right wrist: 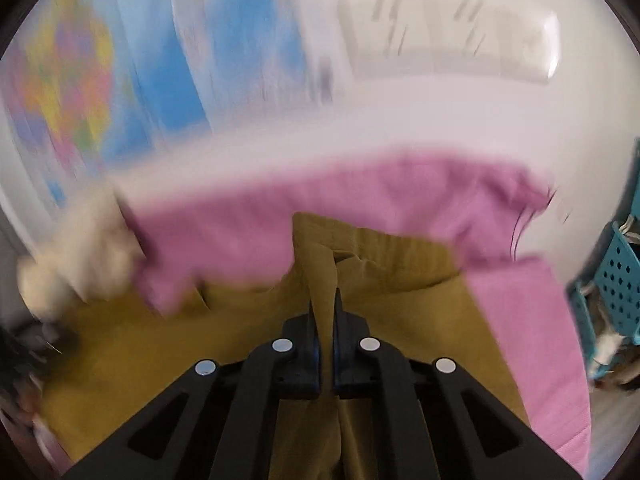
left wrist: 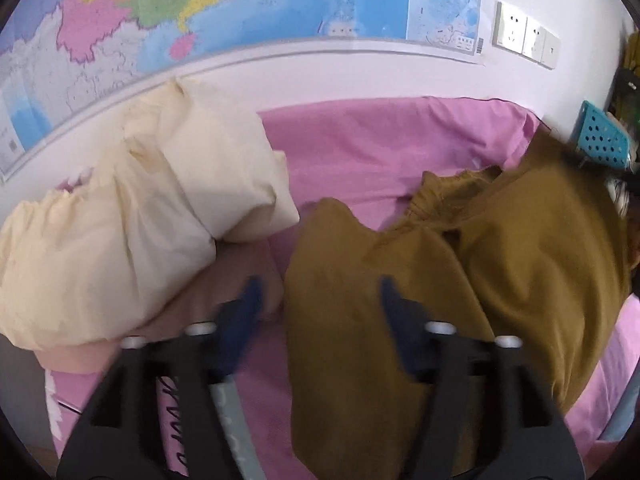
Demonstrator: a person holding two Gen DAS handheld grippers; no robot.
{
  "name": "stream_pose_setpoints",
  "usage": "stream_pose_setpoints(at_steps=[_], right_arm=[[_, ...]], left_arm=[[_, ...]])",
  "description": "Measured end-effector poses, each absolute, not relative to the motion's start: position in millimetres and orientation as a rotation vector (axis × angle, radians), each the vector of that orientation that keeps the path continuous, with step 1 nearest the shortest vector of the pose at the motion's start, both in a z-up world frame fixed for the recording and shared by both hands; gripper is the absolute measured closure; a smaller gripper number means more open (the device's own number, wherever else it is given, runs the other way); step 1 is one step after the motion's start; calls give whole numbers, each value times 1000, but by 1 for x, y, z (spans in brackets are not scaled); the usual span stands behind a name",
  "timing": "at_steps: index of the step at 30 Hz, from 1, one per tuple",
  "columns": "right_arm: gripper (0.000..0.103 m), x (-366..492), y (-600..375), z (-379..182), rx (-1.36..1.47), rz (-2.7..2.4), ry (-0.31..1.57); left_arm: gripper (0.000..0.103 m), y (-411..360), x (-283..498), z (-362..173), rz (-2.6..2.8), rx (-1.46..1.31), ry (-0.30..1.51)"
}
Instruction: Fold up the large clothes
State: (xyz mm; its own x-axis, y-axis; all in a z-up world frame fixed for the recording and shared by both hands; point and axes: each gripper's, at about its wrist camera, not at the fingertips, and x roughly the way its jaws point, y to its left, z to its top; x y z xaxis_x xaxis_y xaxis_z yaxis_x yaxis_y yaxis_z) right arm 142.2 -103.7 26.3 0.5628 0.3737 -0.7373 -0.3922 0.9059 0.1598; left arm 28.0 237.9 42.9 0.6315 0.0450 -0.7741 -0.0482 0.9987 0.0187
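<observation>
Lying on the pink sheet (left wrist: 360,148) is the mustard garment (left wrist: 400,320), crumpled, w/ its gathered waistband end toward the wall, where a map (left wrist: 200,8) is hanging. Relative to this garment: a cream garment (left wrist: 140,208) is sitting to the left in the left wrist view, heaped up & just beside its left edge; wall sockets (left wrist: 524,38) are showing beyond it on the wall, up-right; a teal perforated basket (left wrist: 600,140) is standing past its far right corner.

The left gripper (left wrist: 320,300) is hovering over the garment's near left edge, jaws spread wide apart & gripping nothing; one blue finger is over the sheet, the other is over the mustard cloth. Whether the tips are touching the cloth, I cannot tell.

The right gripper (right wrist: 325,300) is clenched on the mustard garment: a ridge of cloth is running up between the two pads, w/ the jaws pressed nearly together on it. This view is very blurred, so the sheet, the map & the basket are appearing only as smears around the garment.
</observation>
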Motion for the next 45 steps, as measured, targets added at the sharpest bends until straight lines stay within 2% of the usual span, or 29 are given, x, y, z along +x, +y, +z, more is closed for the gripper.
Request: stream_pose_setpoints(at_steps=[2,3,5,7,8,9,10,11,13,14,16,18,20,24,28,29,30,37,38,41,43,44,45], right_arm=[[95,148,-93,-5,-88,432,964],[92,147,-91,-14,-111,423,982],[89,146,-90,-16,-115,412,978],[77,145,-93,-12,-103,393,988],[67,143,-95,-9,-96,389,992],[61,139,-98,-3,-78,397,984],[58,131,-101,6,-52,406,954],[54,123,-104,15,-41,417,923],[54,104,-103,34,-41,468,850],[54,91,-96,45,-49,513,810],[54,73,-79,52,-87,597,775],[62,58,-50,50,-159,686,762],[70,56,-22,36,-213,769,807],[74,86,3,-8,-278,701,933],[85,98,-8,-19,-176,727,982],[95,94,-9,-14,-184,725,959],[98,91,-9,-10,-183,732,945],[100,90,-7,9,-140,710,837],[100,97,-2,4,-159,704,853],[96,101,9,-18,-221,671,927],[96,107,9,-25,-201,674,959],[94,110,4,-23,-165,684,976],[92,111,2,-24,-142,686,985]], left_arm=[[26,237,29,38,46,13,909],[14,238,30,36,39,11,923],[12,240,32,33,32,1,934],[12,241,34,29,-15,-5,951],[12,242,35,26,-23,-4,956],[17,242,36,22,-4,10,959],[29,241,36,18,-5,23,973],[35,239,38,11,-22,29,998],[49,240,39,4,-42,-1,1015],[51,238,39,3,-45,2,1003],[60,234,37,4,-29,33,977],[65,229,37,6,-15,52,966],[70,227,38,7,-8,56,962],[85,232,36,14,1,35,941],[87,236,31,26,-27,20,901],[87,238,31,28,-38,9,896],[87,239,30,31,-54,-2,882],[90,242,29,49,-11,-4,793],[88,243,32,45,-2,-6,812],[71,244,30,32,-3,-12,862],[49,245,22,30,-31,-27,867],[32,246,16,32,-31,-37,855],[24,247,11,35,-24,-44,841]])
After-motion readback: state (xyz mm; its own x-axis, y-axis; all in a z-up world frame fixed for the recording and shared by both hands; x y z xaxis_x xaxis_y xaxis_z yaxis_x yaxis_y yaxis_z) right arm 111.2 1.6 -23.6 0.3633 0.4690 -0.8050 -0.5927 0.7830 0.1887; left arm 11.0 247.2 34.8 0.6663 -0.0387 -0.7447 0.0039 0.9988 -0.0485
